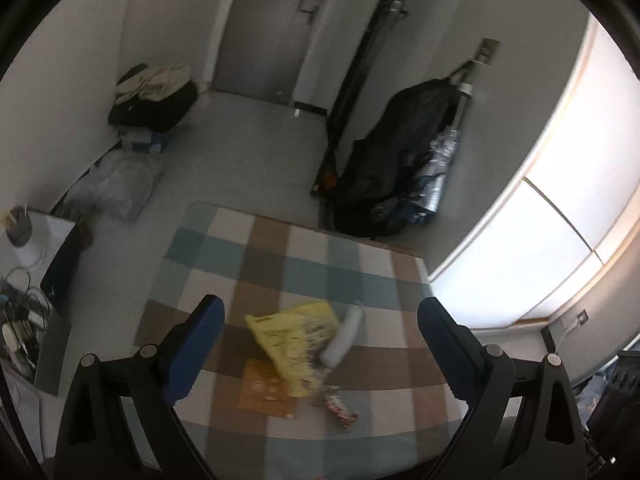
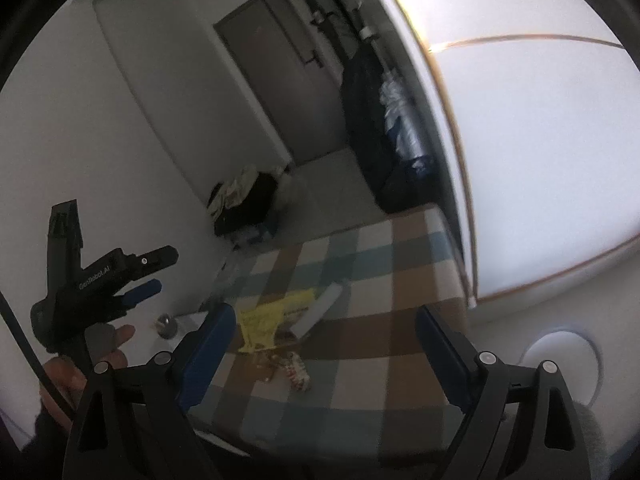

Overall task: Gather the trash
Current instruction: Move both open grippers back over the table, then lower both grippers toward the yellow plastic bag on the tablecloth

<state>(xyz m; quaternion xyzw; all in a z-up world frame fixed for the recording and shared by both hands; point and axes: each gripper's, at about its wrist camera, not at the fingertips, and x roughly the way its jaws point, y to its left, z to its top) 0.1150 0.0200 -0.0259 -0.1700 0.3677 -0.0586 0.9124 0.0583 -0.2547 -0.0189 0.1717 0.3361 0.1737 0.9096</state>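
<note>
A small pile of trash lies on a checked rug (image 1: 280,256): a yellow plastic bag (image 1: 294,340), a pale grey tube-like wrapper (image 1: 346,336), an orange flat packet (image 1: 266,388) and a red-and-white crumpled wrapper (image 1: 340,404). My left gripper (image 1: 320,340) is open and empty, high above the pile. My right gripper (image 2: 324,344) is open and empty, also above the rug (image 2: 380,264), with the yellow bag (image 2: 268,316) and the crumpled wrapper (image 2: 298,372) between its fingers in view. The left gripper also shows in the right wrist view (image 2: 156,272), held in a hand.
A full black bag (image 1: 394,160) leans against the far wall by a dark door frame. A clear plastic bag (image 1: 116,188) and a black suitcase with clothes (image 1: 154,100) stand at the left. A white cabinet (image 1: 540,200) is at the right. A cluttered table (image 1: 24,280) is at the left.
</note>
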